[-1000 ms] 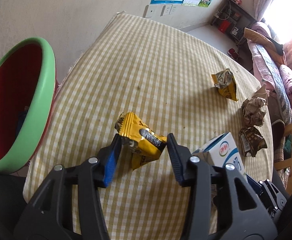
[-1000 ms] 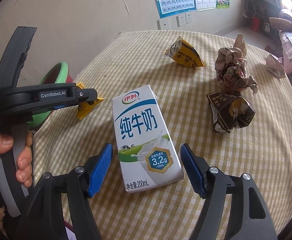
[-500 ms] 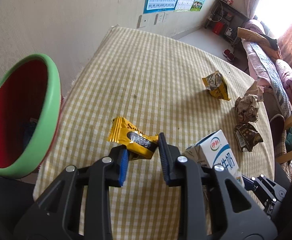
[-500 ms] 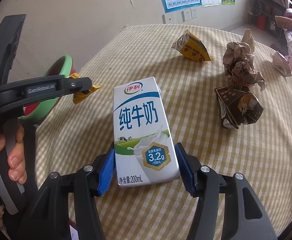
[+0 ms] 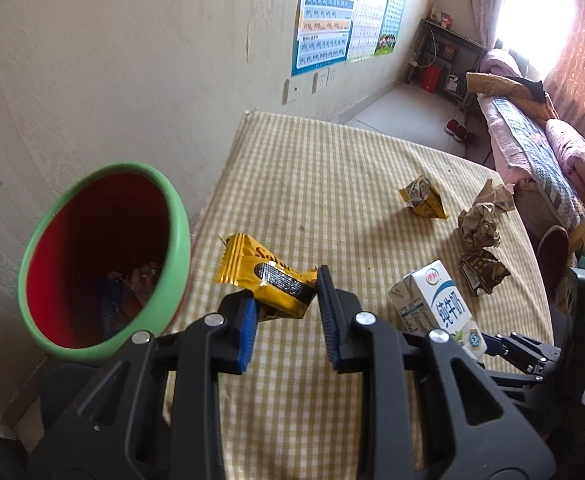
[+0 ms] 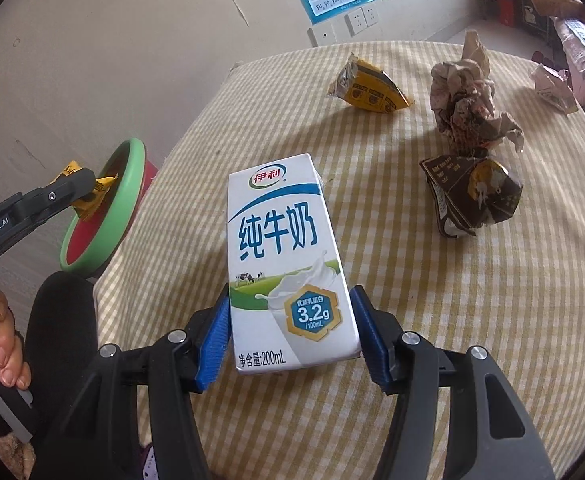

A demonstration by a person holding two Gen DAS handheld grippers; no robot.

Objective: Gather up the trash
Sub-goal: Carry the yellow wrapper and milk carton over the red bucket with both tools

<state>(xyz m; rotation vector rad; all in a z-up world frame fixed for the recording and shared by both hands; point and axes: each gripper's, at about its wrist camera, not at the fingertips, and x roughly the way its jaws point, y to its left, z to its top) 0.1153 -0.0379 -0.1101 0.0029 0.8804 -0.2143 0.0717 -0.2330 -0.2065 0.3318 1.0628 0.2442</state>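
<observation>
My left gripper (image 5: pixel 286 316) is shut on a yellow snack wrapper (image 5: pixel 264 276) and holds it in the air beside the green-rimmed red bin (image 5: pixel 104 256), which has some trash inside. My right gripper (image 6: pixel 290 336) is shut on a white milk carton (image 6: pixel 284 256) above the checked table (image 6: pixel 492 300). The right wrist view also shows the left gripper with the wrapper (image 6: pixel 92 190) near the bin's rim (image 6: pixel 126 196).
On the table lie a yellow triangular wrapper (image 6: pixel 372 88), a crumpled paper ball (image 6: pixel 468 108), a crushed dark brown carton (image 6: pixel 472 196) and a small crumpled paper (image 6: pixel 552 88). A wall stands behind the bin. A sofa (image 5: pixel 552 148) is at the far right.
My left gripper lifted the yellow wrapper off the table and carried it left toward the bin. My right gripper closed on the milk carton and raised it.
</observation>
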